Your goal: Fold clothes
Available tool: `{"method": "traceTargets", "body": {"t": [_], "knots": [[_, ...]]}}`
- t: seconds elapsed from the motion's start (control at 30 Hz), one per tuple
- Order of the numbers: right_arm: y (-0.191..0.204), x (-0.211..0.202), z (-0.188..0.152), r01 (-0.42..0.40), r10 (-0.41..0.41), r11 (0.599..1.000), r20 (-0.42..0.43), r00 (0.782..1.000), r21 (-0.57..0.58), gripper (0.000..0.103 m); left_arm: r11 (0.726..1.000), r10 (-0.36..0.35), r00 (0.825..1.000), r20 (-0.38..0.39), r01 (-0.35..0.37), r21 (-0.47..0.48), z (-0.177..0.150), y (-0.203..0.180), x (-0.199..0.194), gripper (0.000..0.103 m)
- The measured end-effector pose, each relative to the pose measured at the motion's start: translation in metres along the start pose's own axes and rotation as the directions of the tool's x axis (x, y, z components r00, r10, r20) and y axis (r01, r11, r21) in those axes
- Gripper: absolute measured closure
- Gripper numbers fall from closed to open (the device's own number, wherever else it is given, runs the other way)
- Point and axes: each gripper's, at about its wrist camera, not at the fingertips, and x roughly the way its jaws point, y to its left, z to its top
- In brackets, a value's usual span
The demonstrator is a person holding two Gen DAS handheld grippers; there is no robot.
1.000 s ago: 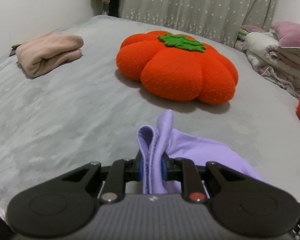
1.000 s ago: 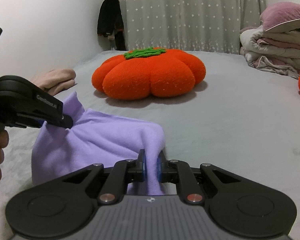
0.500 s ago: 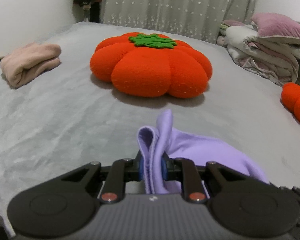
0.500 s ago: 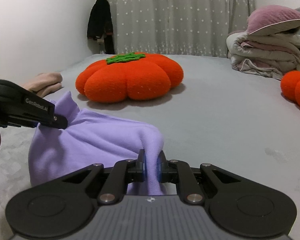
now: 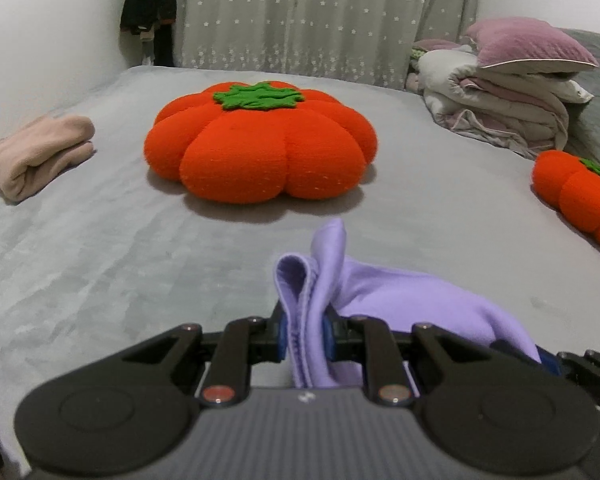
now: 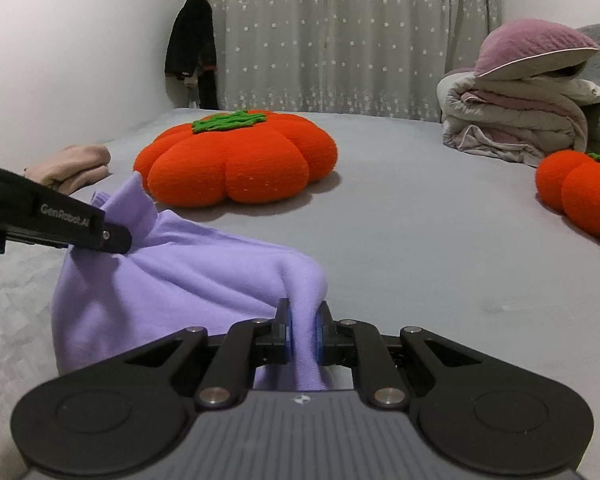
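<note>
Leftmost, folded pink cloth (image 5: 40, 152) near the bed (image 5: 100, 260) edge. Next, left gripper (image 5: 304, 336) pinching a folded corner of the purple garment (image 6: 172, 280), lifted off the grey bed. Then right gripper (image 6: 302, 334) clamped on another bunched edge of it. Beyond, big orange pumpkin cushion (image 5: 260, 144). Far right, piled bedding (image 6: 520, 120) and smaller pumpkin cushion (image 6: 580, 192).

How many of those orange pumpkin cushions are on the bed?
2: a large pumpkin cushion in the middle of the grey bed, and a second pumpkin cushion at the right edge, partly cut off. Others may be out of view.
</note>
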Motion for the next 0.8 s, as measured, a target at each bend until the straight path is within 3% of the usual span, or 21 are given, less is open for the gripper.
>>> {"method": "traceTargets", "body": {"t": [0.47,0.8], "knots": [[-0.034,-0.042,-0.005,0.0,0.0,0.999,0.018,1.0,-0.039,0.092,0.997,-0.072,0.997,0.025,0.072,0.019,-0.009,-0.03,-0.025,0.087],[-0.059,-0.064,-0.008,-0.039,0.04,0.998,0.011,0.999,-0.051,0.092,0.985,-0.172,0.985,0.024,0.173,-0.018,-0.013,-0.038,-0.034,0.087]]}}
